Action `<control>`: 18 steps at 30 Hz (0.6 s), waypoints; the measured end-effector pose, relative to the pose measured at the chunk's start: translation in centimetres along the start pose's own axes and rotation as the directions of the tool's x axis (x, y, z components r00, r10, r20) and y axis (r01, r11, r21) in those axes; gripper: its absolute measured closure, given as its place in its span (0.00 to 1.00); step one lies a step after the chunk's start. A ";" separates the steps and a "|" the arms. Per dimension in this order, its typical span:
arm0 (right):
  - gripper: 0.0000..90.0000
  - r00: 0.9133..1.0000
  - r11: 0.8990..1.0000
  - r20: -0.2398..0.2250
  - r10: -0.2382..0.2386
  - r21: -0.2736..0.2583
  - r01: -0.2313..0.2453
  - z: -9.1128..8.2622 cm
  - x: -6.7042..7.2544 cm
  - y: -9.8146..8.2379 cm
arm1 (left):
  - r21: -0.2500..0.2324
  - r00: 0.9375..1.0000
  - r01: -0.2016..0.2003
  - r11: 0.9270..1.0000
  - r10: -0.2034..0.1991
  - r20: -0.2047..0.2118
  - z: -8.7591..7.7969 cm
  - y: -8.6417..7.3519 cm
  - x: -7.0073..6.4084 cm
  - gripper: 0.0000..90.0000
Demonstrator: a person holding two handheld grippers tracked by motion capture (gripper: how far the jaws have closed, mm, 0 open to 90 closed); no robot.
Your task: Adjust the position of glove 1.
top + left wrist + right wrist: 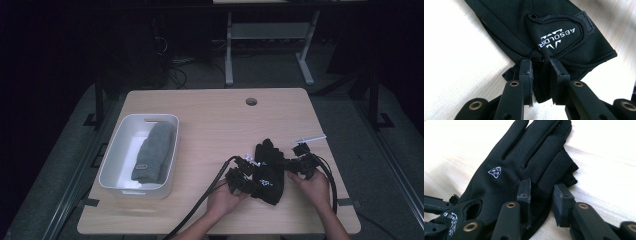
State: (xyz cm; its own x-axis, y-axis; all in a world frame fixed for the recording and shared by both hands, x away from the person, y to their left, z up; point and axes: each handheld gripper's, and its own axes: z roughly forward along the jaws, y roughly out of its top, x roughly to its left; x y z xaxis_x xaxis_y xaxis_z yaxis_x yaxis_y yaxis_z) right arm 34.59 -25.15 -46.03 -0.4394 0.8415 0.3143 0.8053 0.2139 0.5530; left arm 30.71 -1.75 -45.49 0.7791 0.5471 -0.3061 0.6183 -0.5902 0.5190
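Note:
A black glove [267, 172] with white logos lies flat on the wooden table, at its front right. My left gripper [250, 175] comes at its cuff from the left. In the left gripper view the left gripper [541, 62] is shut on a fold of the glove [564, 22] beside the cuff tab. My right gripper [289, 165] sits at the glove's right edge. In the right gripper view the right gripper [542, 186] is open: one jaw rests on the glove [506, 160] near the finger bases and the other stands over bare table.
A white bin [112, 160] at the table's left holds a grey beanie [154, 152]. A cable hole [251, 101] is near the far edge. A thin white piece [309, 138] lies just beyond the right gripper. The table's front edge is close behind both hands.

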 end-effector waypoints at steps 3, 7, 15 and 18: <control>0.82 1.000 1.000 0.007 -0.015 -0.003 0.015 -0.1 0.2 0.1 | -0.004 1.000 0.006 1.000 -0.006 0.008 0.0 0.0 0.1 0.85; 0.83 1.000 1.000 0.001 -0.010 -0.007 0.010 -0.3 0.2 0.1 | -0.008 1.000 0.005 1.000 -0.005 0.022 -0.2 -0.1 0.3 0.86; 0.84 1.000 1.000 0.006 -0.023 -0.010 0.023 -1.0 0.5 0.3 | -0.018 0.999 0.007 1.000 -0.006 0.036 -0.7 -0.1 0.4 0.90; 0.84 1.000 1.000 0.006 -0.024 -0.010 0.024 -1.3 0.7 0.6 | -0.021 0.999 0.001 1.000 0.000 0.037 -0.8 0.0 0.4 0.90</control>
State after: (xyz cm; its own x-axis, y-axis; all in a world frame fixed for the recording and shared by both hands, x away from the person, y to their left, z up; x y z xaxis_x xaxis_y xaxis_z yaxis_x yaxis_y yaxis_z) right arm 34.24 -25.09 -44.49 -0.4565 0.8389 0.2963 0.7902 0.2293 0.5683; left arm 30.93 -1.01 -45.00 0.7825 0.5247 -0.3354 0.6165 -0.5770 0.5358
